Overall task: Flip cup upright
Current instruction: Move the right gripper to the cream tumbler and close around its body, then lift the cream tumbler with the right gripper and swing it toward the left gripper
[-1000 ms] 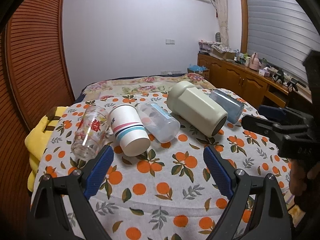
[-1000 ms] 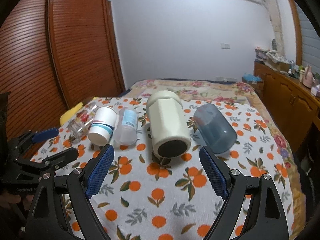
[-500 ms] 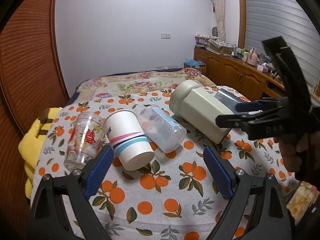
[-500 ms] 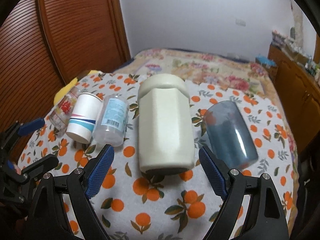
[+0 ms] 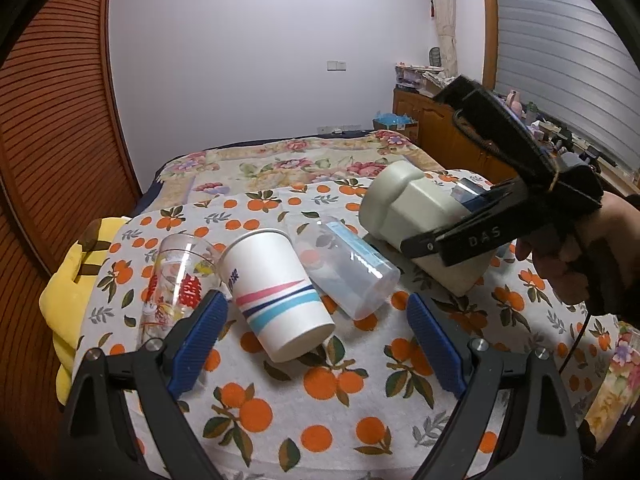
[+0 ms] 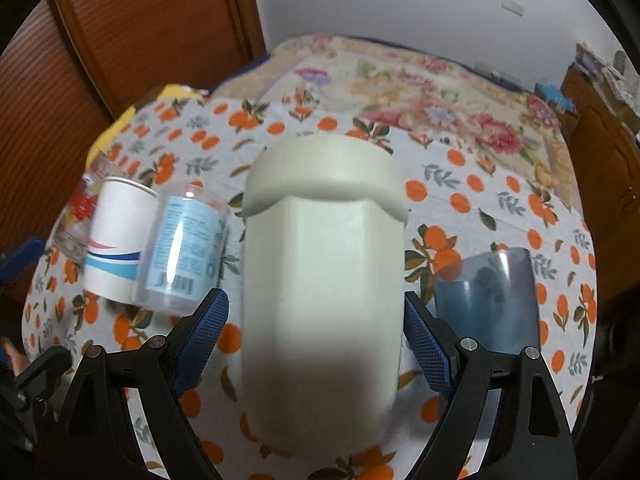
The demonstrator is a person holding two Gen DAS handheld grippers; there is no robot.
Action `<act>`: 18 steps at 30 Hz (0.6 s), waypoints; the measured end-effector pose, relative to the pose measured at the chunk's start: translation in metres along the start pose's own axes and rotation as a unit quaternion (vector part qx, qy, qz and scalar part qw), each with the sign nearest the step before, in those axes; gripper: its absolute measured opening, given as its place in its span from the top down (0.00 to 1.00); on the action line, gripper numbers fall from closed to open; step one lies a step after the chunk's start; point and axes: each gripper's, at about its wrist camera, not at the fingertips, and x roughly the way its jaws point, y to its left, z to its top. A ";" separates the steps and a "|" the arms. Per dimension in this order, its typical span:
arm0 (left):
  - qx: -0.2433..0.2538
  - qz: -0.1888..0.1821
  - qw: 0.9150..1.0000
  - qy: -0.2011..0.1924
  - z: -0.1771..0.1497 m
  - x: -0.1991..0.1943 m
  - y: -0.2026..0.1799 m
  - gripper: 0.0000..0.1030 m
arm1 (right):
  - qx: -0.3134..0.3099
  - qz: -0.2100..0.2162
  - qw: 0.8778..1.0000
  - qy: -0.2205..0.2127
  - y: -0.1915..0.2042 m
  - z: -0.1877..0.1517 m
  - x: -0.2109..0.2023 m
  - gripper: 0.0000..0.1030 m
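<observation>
- The cream cup [image 6: 320, 320] is lying on its side on the orange-print cloth [image 6: 460, 184], with its wide rim end pointing away from the right gripper [image 6: 316, 344].
- The right gripper is standing open, one finger on each side of the cup's body near its base; I cannot tell if the pads are touching it.
- The cup is looking stiff, smooth and bulky, probably hard plastic and not heavy. Its flat facets are giving a better hold than the rim, I think.
- Just left of the cream cup a clear bottle [image 6: 186, 256], a striped paper cup [image 6: 116, 244] and a printed glass [image 5: 172, 284] are lying; a blue tumbler [image 6: 492, 296] is lying to its right.
- The left gripper [image 5: 316, 340] is hovering open, facing the paper cup.
</observation>
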 end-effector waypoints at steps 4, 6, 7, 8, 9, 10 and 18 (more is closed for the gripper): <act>-0.005 -0.006 1.000 0.002 0.002 0.002 0.004 0.11 | -0.018 -0.011 0.999 0.028 0.000 0.006 0.011 0.15; -0.006 -0.010 1.000 0.004 0.001 0.003 0.006 0.11 | -0.021 -0.012 0.999 0.041 -0.001 0.008 0.016 0.18; -0.006 -0.011 1.000 0.004 0.002 0.003 0.006 0.11 | -0.023 -0.014 0.999 0.047 -0.003 0.008 0.017 0.19; -0.006 -0.012 1.000 0.004 0.001 0.003 0.006 0.11 | -0.027 -0.011 0.998 0.050 -0.003 0.007 0.018 0.21; -0.008 -0.013 1.000 0.004 0.001 0.003 0.007 0.11 | -0.027 -0.006 0.998 0.052 -0.002 0.007 0.019 0.24; -0.009 -0.014 1.000 0.005 0.002 0.003 0.007 0.11 | -0.027 -0.008 0.998 0.052 -0.001 0.007 0.018 0.24; -0.012 -0.016 1.000 0.006 -0.005 -0.004 0.005 0.11 | -0.013 0.019 0.999 0.037 -0.001 -0.011 0.005 0.25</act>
